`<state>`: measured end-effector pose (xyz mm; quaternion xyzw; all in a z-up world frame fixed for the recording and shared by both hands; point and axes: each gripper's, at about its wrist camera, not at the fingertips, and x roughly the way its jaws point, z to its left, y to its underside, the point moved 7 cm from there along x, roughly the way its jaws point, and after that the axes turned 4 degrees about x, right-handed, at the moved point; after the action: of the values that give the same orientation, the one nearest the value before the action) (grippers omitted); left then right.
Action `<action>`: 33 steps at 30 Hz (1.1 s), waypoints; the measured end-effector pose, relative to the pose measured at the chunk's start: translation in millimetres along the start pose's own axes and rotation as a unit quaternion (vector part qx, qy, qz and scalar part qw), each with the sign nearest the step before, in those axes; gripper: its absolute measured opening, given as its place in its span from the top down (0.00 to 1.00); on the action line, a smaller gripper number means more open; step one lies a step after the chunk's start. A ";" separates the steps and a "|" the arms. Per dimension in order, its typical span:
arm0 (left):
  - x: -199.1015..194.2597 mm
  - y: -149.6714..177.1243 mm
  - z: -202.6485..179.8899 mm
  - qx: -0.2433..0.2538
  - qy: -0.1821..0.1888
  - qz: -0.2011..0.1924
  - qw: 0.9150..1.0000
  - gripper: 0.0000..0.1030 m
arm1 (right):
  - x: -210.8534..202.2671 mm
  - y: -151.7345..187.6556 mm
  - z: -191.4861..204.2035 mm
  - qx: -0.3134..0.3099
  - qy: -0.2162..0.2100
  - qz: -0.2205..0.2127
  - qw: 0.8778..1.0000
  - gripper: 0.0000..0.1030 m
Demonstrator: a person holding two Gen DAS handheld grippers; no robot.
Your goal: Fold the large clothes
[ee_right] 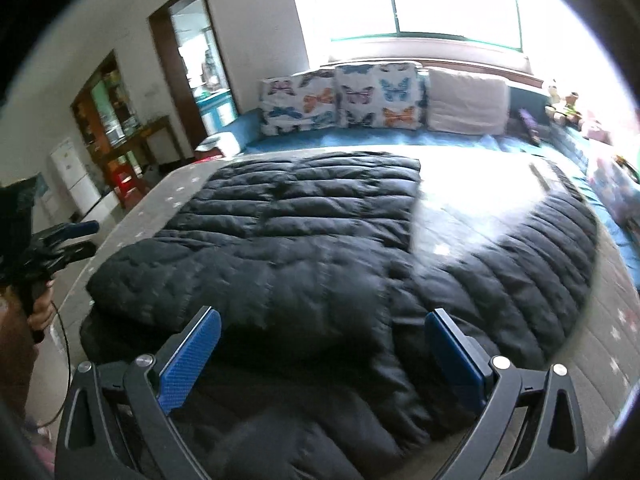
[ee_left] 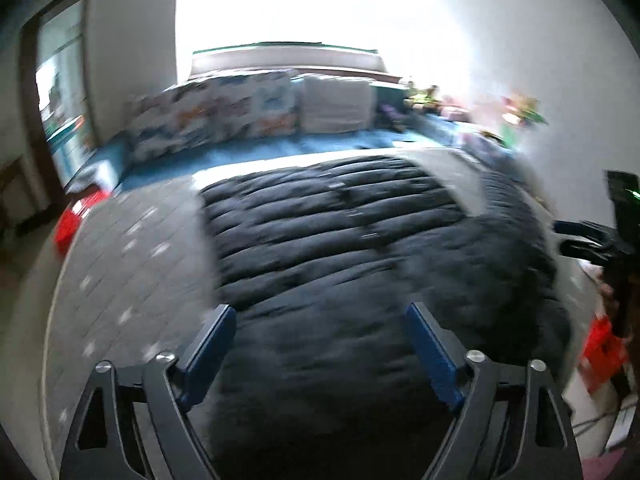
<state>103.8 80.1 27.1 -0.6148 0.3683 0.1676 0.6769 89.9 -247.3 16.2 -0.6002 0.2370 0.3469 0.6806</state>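
Jacket: black, puffy, spread flat on the bed, one sleeve flung out. Your left claw and right claw hover open above its near edge. It looks soft, light, slippery; pinch a quilted seam.

readable text: none | labels, brands, numbers, signs: none legible in either wrist view | left wrist view: smeared by motion blur | right wrist view: sharper, but shelves and doorway at the back are too small to show any lettering | cushions: butterfly print only, no words
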 end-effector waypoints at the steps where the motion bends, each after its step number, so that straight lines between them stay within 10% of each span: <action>1: 3.5 8.6 15.0 -0.014 -0.002 0.012 1.000 0.21 | 5.5 -2.3 6.4 -0.007 -0.005 0.003 1.000 0.00; 7: 21.1 45.5 35.2 -0.030 0.024 0.034 0.999 0.41 | 52.3 -9.0 37.4 -0.034 -0.030 0.035 0.998 0.00; 16: 69.4 82.9 7.4 -0.033 0.024 0.069 0.997 0.41 | 116.6 33.0 18.4 -0.023 -0.003 0.141 0.990 0.00; 33: 59.7 -8.3 -66.3 0.022 0.055 0.055 0.997 0.41 | 91.1 30.0 17.2 -0.058 0.009 0.136 0.989 0.00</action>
<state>130.1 1.7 -7.2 -0.5866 0.4422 0.1627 0.6587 124.5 -212.1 -67.9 -0.6038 0.3020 0.4438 0.5893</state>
